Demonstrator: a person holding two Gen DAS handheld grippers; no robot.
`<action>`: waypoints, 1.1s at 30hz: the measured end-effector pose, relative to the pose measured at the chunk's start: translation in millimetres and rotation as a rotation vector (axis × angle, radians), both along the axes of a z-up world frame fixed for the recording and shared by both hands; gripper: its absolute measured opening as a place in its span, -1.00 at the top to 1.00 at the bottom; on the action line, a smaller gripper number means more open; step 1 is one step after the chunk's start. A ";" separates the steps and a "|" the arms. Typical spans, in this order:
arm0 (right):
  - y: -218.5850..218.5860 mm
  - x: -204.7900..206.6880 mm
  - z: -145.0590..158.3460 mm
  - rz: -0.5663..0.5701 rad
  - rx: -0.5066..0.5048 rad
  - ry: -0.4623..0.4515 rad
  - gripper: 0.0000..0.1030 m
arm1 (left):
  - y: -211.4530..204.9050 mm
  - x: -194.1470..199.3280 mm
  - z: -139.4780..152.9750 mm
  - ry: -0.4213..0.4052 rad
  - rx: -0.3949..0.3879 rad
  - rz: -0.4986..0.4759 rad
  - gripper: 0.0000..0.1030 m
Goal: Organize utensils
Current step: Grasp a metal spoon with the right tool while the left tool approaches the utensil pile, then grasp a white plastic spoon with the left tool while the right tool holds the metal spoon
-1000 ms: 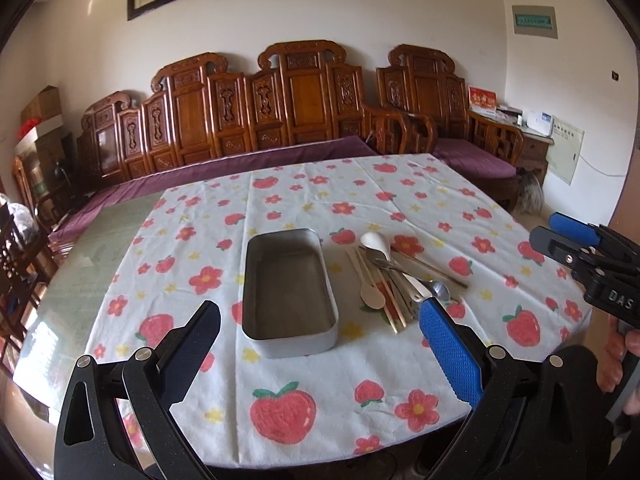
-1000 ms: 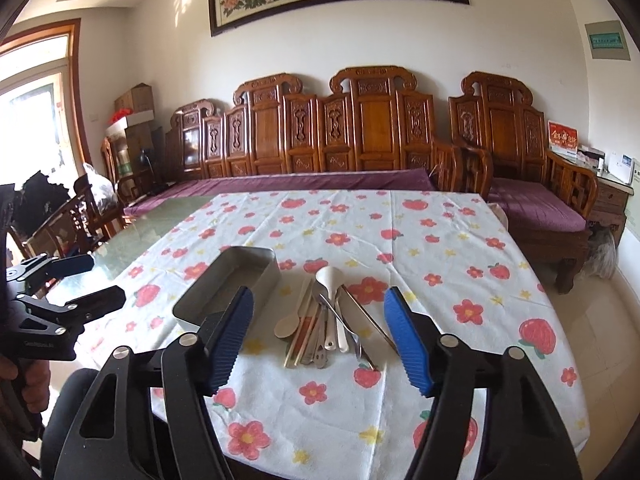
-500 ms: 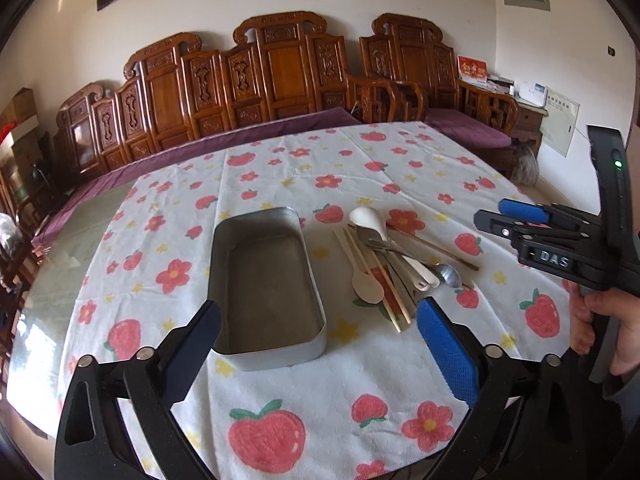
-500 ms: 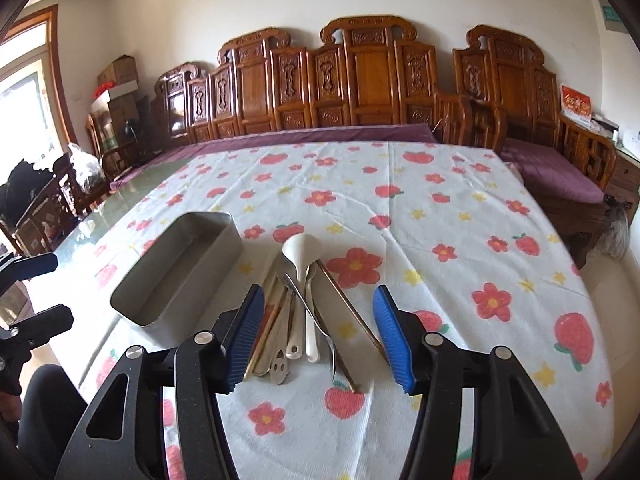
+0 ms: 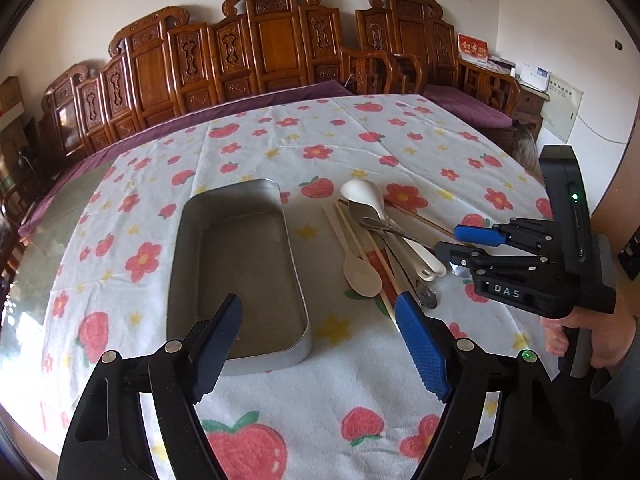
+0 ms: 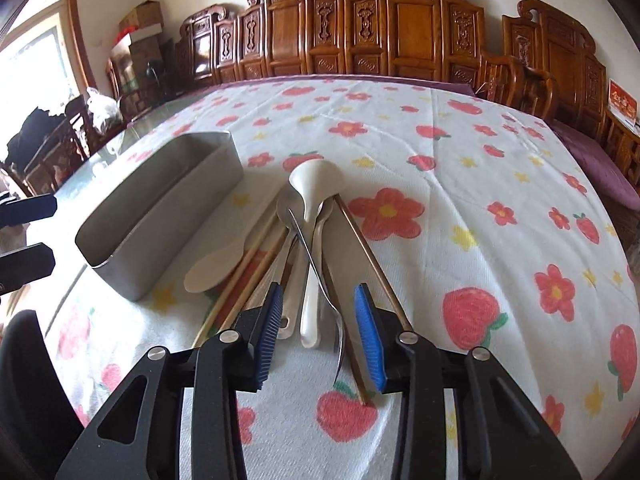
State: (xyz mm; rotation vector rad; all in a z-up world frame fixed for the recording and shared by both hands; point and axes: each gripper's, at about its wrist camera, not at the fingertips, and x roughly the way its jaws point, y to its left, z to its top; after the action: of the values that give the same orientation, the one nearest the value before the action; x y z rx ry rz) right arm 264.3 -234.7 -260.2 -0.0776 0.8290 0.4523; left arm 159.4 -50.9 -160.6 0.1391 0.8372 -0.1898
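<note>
- Both grippers have come down and in toward the table (image 5: 400, 140) since a second ago, so the utensil pile and the tin fill a lot more of each view.
- Right gripper (image 6: 318, 330) now sits low over the near ends of the utensils (image 6: 308, 248). Its fingers (image 6: 370, 336) have just been closing in, but they're still apart and not pressing on anything. The handles of the white ladle-style spoon (image 6: 314, 184), a metal spoon and a neighbouring handle lie in the gap between them.
- Left gripper (image 5: 320, 344) hangs over the near end of the metal tin (image 5: 236, 260). Its fingers (image 5: 420, 352) have also been narrowing, yet they're still wide apart with nothing gripped; one sits over the tin's near end, the other over the cloth beside the pile.
- Tin looks empty and sits left of the utensils on the strawberry-and-flower tablecloth (image 5: 312, 392).
- Pile is a loose bundle: wooden spoon (image 5: 362, 276) nearest the tin, chopsticks (image 6: 256, 264) beside it, metal spoons and the white spoon overlapping in the middle, one chopstick angled off to the right.
- From the left camera I can see a hand (image 5: 592, 336) holding the right gripper's handle at the right edge.
- Carved wooden benches (image 5: 280, 40) run along the far wall.
</note>
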 end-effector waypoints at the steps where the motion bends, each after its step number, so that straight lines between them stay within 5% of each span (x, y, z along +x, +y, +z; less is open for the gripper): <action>1: 2.2 1.9 -1.0 0.008 0.001 0.005 0.25 | -1.8 1.9 -1.8 0.006 0.000 -0.001 -0.46; 12: -7.1 9.3 -20.9 -0.033 0.002 0.099 0.46 | -8.2 16.0 -14.1 0.035 -0.002 0.006 -0.46; 19: -19.1 9.7 -19.3 -0.052 0.052 0.123 0.91 | -15.9 22.8 -21.0 0.044 0.021 0.000 -0.46; 27: -30.5 0.8 2.0 -0.067 0.120 0.085 0.93 | -22.1 35.0 -25.7 0.057 0.036 -0.008 -0.46; 33: -48.8 2.2 12.9 -0.119 0.162 0.063 0.93 | -36.5 48.0 -36.7 0.089 0.061 -0.045 -0.18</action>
State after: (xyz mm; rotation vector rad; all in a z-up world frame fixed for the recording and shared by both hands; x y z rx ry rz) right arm 266.6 -283.5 -247.2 0.1356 0.8511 0.4095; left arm 207.4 -87.4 -197.3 0.2074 0.9292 -0.2137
